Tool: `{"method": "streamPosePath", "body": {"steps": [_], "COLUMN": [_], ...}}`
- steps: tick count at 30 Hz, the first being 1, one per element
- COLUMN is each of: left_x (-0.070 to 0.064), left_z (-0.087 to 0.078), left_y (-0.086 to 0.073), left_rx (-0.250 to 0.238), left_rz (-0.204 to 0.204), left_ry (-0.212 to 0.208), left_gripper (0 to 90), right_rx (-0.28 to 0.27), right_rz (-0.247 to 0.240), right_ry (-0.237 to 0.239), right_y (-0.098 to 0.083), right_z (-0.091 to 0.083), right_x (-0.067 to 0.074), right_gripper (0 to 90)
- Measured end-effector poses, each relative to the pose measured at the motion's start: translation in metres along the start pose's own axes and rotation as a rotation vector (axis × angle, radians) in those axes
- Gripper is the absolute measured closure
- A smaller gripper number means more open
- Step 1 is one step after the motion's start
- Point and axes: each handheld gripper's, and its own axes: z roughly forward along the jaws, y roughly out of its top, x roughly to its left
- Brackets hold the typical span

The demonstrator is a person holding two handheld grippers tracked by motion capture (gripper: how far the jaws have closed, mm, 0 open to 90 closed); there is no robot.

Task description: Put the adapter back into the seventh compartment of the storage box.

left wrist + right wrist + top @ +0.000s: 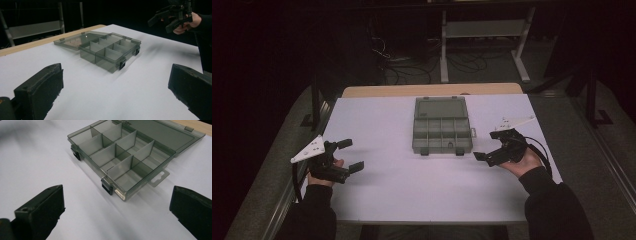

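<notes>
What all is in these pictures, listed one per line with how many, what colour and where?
organiser box: one, clear smoky grey, lid folded open flat behind it, compartments look empty, middle of the table toward the far edge
latches: two, black, on the box's near edge
table: one, white top, wooden strip along the far edge
metal stand: one, pale grey, on the floor beyond the table
cables: several, dark, on the floor
left gripper: one, black, jaws open, left of the box
right gripper: one, black, jaws open, right of the box
</notes>
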Motion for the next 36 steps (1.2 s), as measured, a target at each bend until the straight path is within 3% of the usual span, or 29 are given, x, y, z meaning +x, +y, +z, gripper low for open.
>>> {"method": "streamPosePath", "body": {"steps": [10,25,36], "left_x": [0.0,0.0,0.0], "left_z": [0.0,0.0,0.0], "left_y": [0.0,0.0,0.0], "left_rx": [0.001,0.0,0.001], "left_rz": [0.0,0.001,0.001], "left_ry": [0.001,0.003,0.003], "left_gripper": [0.0,0.0,0.0], "right_rx": [-0.018,-0.075,-0.083], "right_rz": [0.04,0.064,0.064], "right_ry": [-0.001,-0.027,-0.044], "right_y": [-0.023,-0.044,-0.056], "right_z": [-0.006,-0.017,-0.022], "right_x": [0.0,0.003,0.006], "right_gripper": [0.0,0.0,0.0]}}
